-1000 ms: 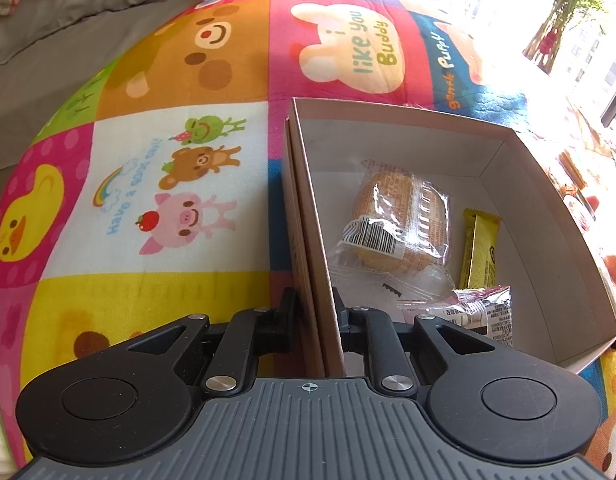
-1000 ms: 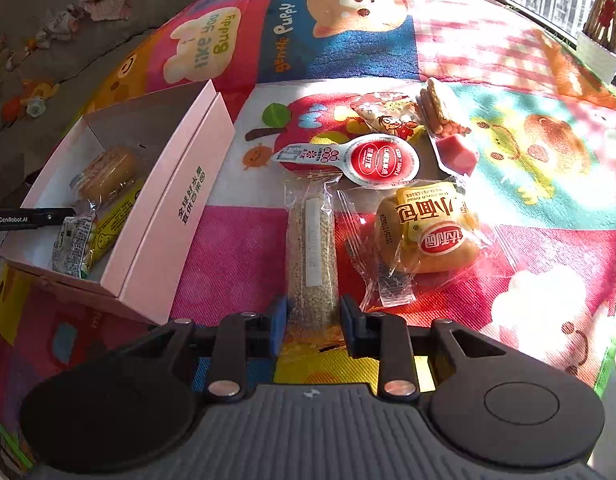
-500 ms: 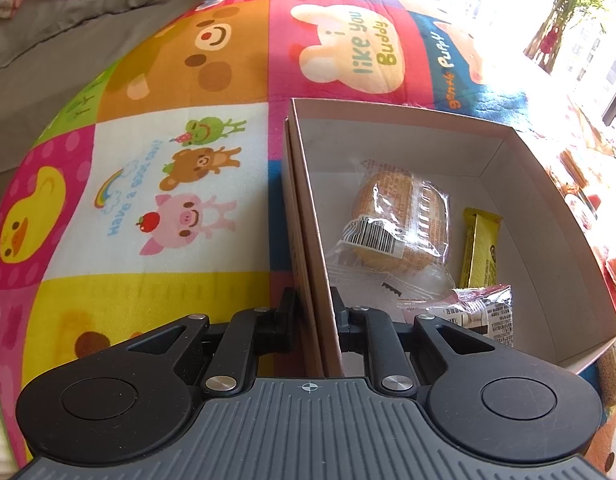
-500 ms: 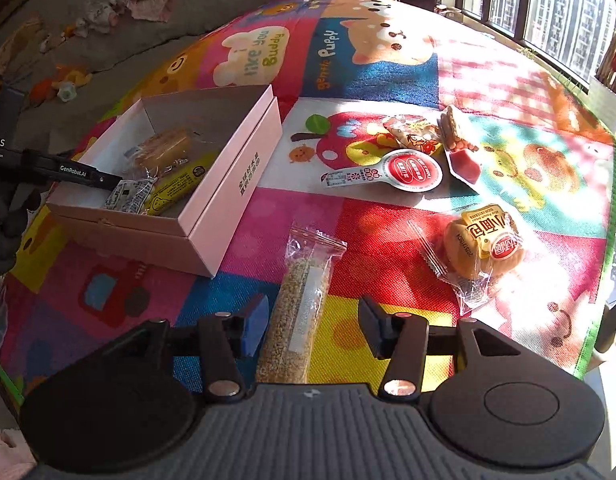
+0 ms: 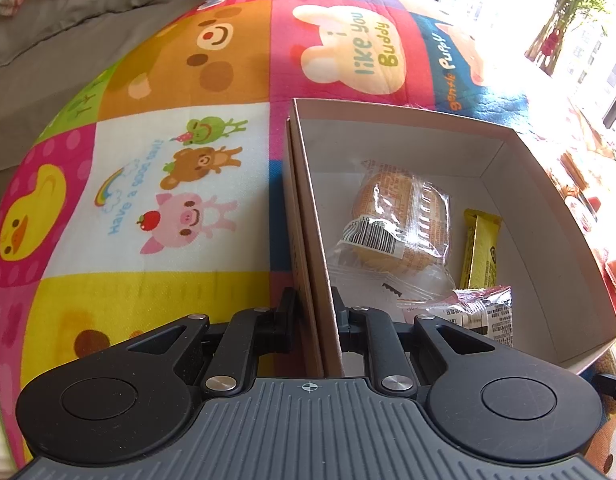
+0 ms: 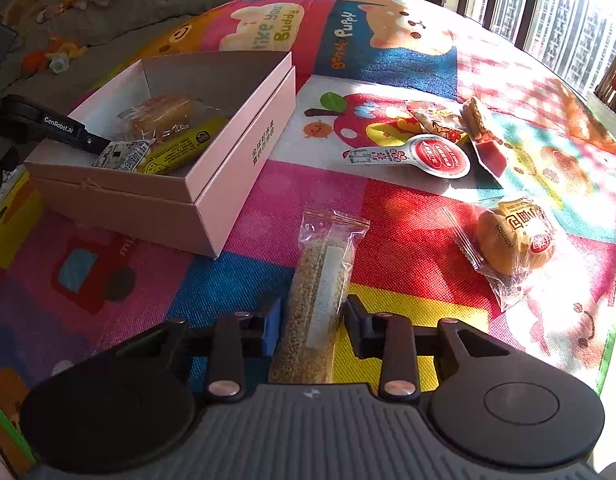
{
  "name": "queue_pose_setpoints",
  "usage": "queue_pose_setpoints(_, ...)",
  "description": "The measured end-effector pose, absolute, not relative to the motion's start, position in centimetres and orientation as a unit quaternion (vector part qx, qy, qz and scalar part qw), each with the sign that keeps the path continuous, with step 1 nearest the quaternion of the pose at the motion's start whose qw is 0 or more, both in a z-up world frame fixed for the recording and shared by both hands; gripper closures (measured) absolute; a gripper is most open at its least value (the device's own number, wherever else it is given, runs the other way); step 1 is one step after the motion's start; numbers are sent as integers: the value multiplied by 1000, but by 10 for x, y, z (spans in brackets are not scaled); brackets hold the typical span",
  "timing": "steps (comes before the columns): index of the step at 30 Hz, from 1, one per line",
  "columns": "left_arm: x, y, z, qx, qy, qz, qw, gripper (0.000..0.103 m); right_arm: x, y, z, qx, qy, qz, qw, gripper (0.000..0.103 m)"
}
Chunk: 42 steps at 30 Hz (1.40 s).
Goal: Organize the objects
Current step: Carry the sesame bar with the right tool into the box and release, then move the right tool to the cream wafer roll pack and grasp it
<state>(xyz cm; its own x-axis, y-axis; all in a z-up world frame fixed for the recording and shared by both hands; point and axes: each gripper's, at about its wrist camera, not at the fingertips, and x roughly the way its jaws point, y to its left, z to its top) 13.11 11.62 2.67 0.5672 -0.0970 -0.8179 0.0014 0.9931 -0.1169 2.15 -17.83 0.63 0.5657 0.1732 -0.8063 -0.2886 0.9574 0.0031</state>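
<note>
Right wrist: grain packet point(image 6: 317, 292) between tool point(image 6: 311, 322) fingers

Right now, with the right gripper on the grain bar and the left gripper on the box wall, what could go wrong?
1. The right gripper, whose jaws have just been closing, pinches the grain bar at its near end only; the long packet could droop or slip when lifted.
2. The box already holds a bread packet and a yellow bar; the grain bar may catch the rim.
3. The left gripper clamps one thin wall; a tug could tilt the box.
</note>
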Motion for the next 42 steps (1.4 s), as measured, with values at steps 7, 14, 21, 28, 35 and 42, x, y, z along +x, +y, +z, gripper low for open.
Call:
queue_pose_setpoints(7,130,117,26,-52,464,-29,884,86,-5,-174,25,-68,445,154,879,74)
queue_pose_setpoints(14,130,117,26,-52,464,-29,884,86,-37,-157,64,-69,426,219,875,74)
queue_pose_setpoints(21,130,118,26,-53,464,-31,884,86,-30,-126,111,-99,351,244,899,74)
queue_pose_setpoints(28,127,121,27,-63,467,-38,881,85,27,-103,132,-50,323,245,913,74)
queue_pose_setpoints(35,125,118,27,-57,468,-39,881,85,76,-92,97,14,386,218,896,74)
queue_pose_setpoints(42,124,116,27,-47,467,-38,882,85,86,-104,76,41,408,194,891,65)
